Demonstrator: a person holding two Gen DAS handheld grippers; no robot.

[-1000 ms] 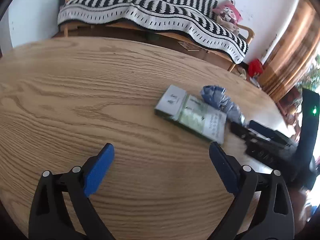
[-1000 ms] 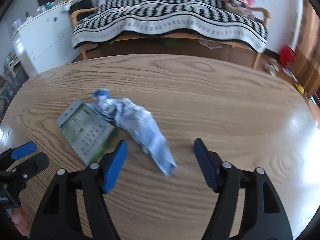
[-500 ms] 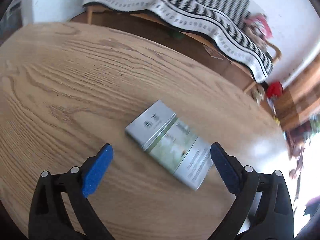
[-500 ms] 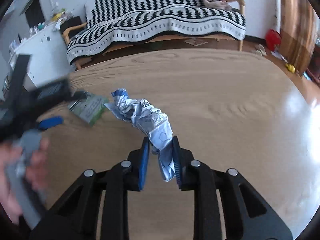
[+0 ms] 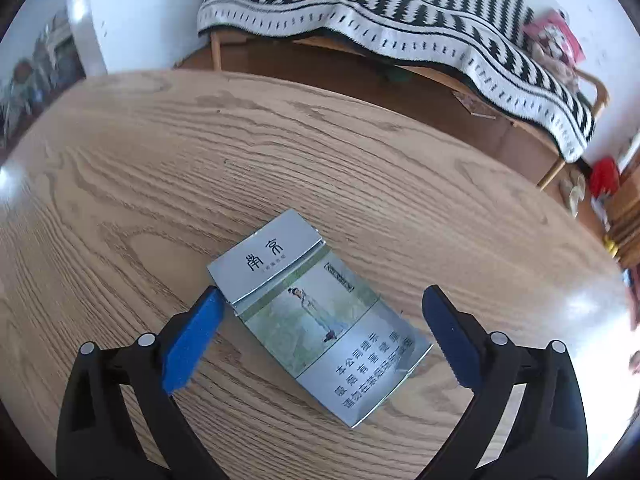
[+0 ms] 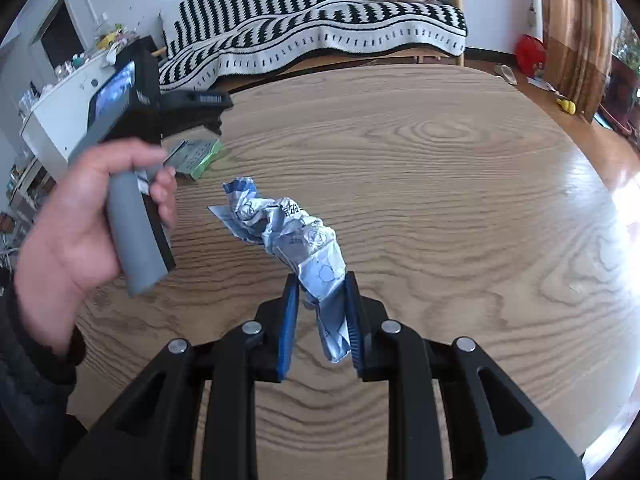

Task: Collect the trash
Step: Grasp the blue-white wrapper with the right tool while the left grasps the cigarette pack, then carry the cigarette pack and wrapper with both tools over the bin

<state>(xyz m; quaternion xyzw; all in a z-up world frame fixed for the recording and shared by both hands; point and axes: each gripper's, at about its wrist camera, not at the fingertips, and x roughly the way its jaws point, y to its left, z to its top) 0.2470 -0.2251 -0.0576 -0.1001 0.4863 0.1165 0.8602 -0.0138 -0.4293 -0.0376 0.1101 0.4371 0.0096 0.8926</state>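
On the wooden desk [image 5: 168, 168], two pieces of trash were lying side by side a second ago; now only one is left there. The right gripper [image 6: 320, 316], whose jaws have just been closing, pinches the lower end of a crumpled blue-and-white wrapper [image 6: 296, 236] between its blue pads and carries it clear of the desk surface. That piece looks collected and ready to be taken to a bin, which is not in view. The left gripper [image 5: 320, 328] has come in over the flat cigarette pack [image 5: 316, 312] that lies on the desk. Its jaws are spread wide, one on each side of the pack, having just narrowed a little; the left pad is just beside the pack's edge, the right one apart from it. Judging from this, closing on the pack comes next.
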